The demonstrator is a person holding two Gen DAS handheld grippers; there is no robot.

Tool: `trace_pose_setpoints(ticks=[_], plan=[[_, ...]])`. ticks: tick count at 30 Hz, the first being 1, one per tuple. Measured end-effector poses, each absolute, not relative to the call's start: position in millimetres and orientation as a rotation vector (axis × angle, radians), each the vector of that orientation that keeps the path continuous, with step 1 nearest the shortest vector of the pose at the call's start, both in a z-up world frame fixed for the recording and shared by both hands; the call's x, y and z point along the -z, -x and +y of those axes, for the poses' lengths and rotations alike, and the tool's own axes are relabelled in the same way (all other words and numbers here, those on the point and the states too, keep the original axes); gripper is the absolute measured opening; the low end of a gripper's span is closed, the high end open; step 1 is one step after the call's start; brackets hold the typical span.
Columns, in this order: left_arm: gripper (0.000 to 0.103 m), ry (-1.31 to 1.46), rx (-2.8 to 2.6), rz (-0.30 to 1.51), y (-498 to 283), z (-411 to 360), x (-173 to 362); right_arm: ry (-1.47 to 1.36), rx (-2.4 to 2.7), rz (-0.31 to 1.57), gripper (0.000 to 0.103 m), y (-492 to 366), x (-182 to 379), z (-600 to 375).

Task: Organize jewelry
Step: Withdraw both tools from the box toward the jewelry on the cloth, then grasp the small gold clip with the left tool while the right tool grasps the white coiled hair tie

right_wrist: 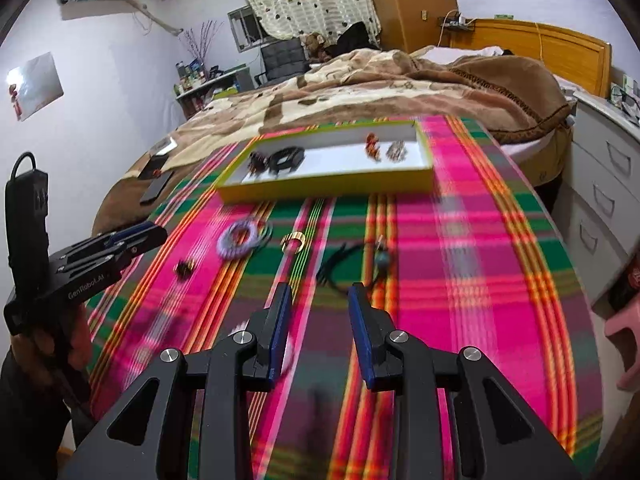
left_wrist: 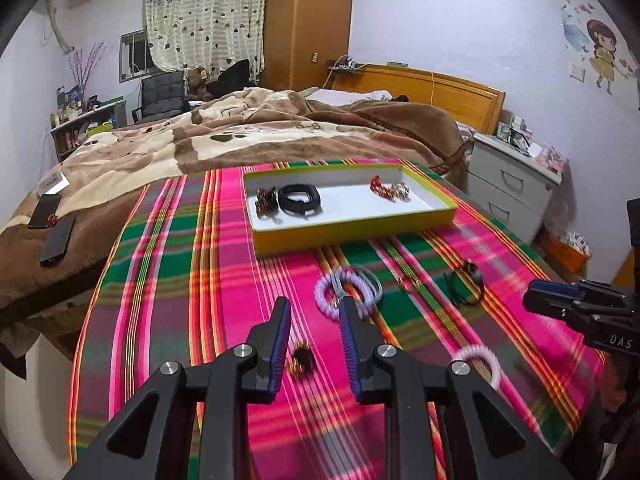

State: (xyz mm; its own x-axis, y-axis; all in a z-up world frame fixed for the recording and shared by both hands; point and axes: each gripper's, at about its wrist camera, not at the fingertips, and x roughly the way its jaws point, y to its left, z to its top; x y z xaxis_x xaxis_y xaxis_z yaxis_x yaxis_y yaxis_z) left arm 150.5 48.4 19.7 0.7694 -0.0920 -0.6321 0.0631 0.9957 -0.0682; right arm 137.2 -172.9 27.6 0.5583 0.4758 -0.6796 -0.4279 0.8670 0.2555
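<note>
Both my left gripper (left_wrist: 314, 308) and right gripper (right_wrist: 320, 294) hang open and empty over the plaid cloth (left_wrist: 168, 280). I judge the next pick is the loose jewelry at mid-frame: lilac bead bracelet (left_wrist: 344, 294), gold ring (right_wrist: 294, 240), black cord (right_wrist: 340, 266). I'd descend squarely and pinch one rim. The yellow tray (left_wrist: 352, 232) lies above, long axis running left-right.

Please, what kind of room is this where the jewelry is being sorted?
Most likely a home bedroom. A bed with a brown blanket stands right behind the table's plaid cloth, a wooden wardrobe fills the far corner, and a white drawer unit stands beside the bed.
</note>
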Motion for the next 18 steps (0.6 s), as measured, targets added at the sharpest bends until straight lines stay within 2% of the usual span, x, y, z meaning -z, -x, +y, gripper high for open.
trace_pose_setpoints(ticks=[18], plan=[[0.024,0.05,0.069,0.804,-149.0,57.4,8.6,-0.005,-0.546,0.898,0.03,-120.2,0.1,-145.1]])
